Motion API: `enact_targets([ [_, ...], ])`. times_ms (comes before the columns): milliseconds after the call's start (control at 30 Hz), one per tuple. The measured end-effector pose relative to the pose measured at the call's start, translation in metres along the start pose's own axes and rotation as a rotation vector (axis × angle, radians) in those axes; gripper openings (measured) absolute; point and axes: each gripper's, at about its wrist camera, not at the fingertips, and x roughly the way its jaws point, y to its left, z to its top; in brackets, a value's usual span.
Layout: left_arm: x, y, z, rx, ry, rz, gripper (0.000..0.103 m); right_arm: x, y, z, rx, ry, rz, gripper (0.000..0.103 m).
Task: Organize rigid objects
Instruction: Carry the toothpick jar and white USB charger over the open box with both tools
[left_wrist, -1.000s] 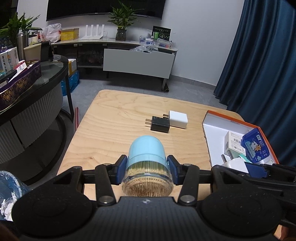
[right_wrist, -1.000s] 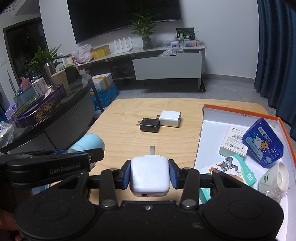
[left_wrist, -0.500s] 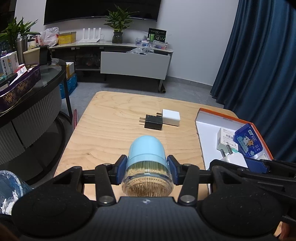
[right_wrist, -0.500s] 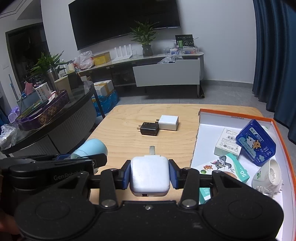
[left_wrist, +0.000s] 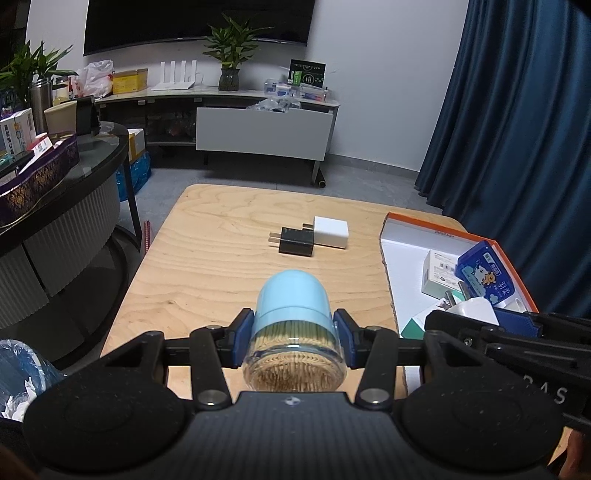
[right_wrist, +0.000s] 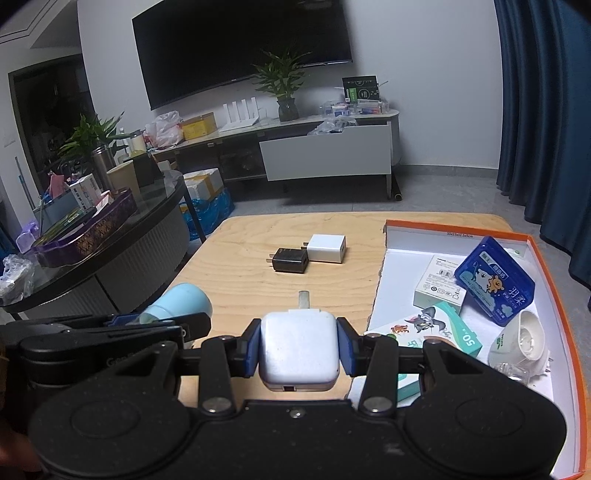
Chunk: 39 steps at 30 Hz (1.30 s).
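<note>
My left gripper (left_wrist: 294, 338) is shut on a toothpick jar (left_wrist: 293, 314) with a light blue cap, held above the wooden table (left_wrist: 221, 266). My right gripper (right_wrist: 298, 345) is shut on a white charger (right_wrist: 298, 350) with its prongs pointing forward, held near the left edge of the orange-rimmed white box (right_wrist: 554, 254). A black charger (left_wrist: 295, 241) and a white charger (left_wrist: 330, 232) lie side by side on the table further ahead. The jar also shows in the right wrist view (right_wrist: 181, 302).
The box holds a blue case (right_wrist: 493, 282), a white carton (right_wrist: 441, 284), a cartoon-print pack (right_wrist: 439, 328) and a white cup (right_wrist: 517, 341). A round dark side table (left_wrist: 55, 192) stands left; a blue curtain (left_wrist: 517, 129) hangs right.
Both grippers have risen and pulled back slightly, still holding their objects. The chargers on the table have not moved.
</note>
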Motion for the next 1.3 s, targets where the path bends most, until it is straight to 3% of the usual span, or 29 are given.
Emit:
enact_targets([
  [1300,-0.014,-0.024,-0.002,0.039,-0.029,-0.047,0.048,-0.037,-0.021,-0.004,0.033,-0.051,-0.048,0.051],
])
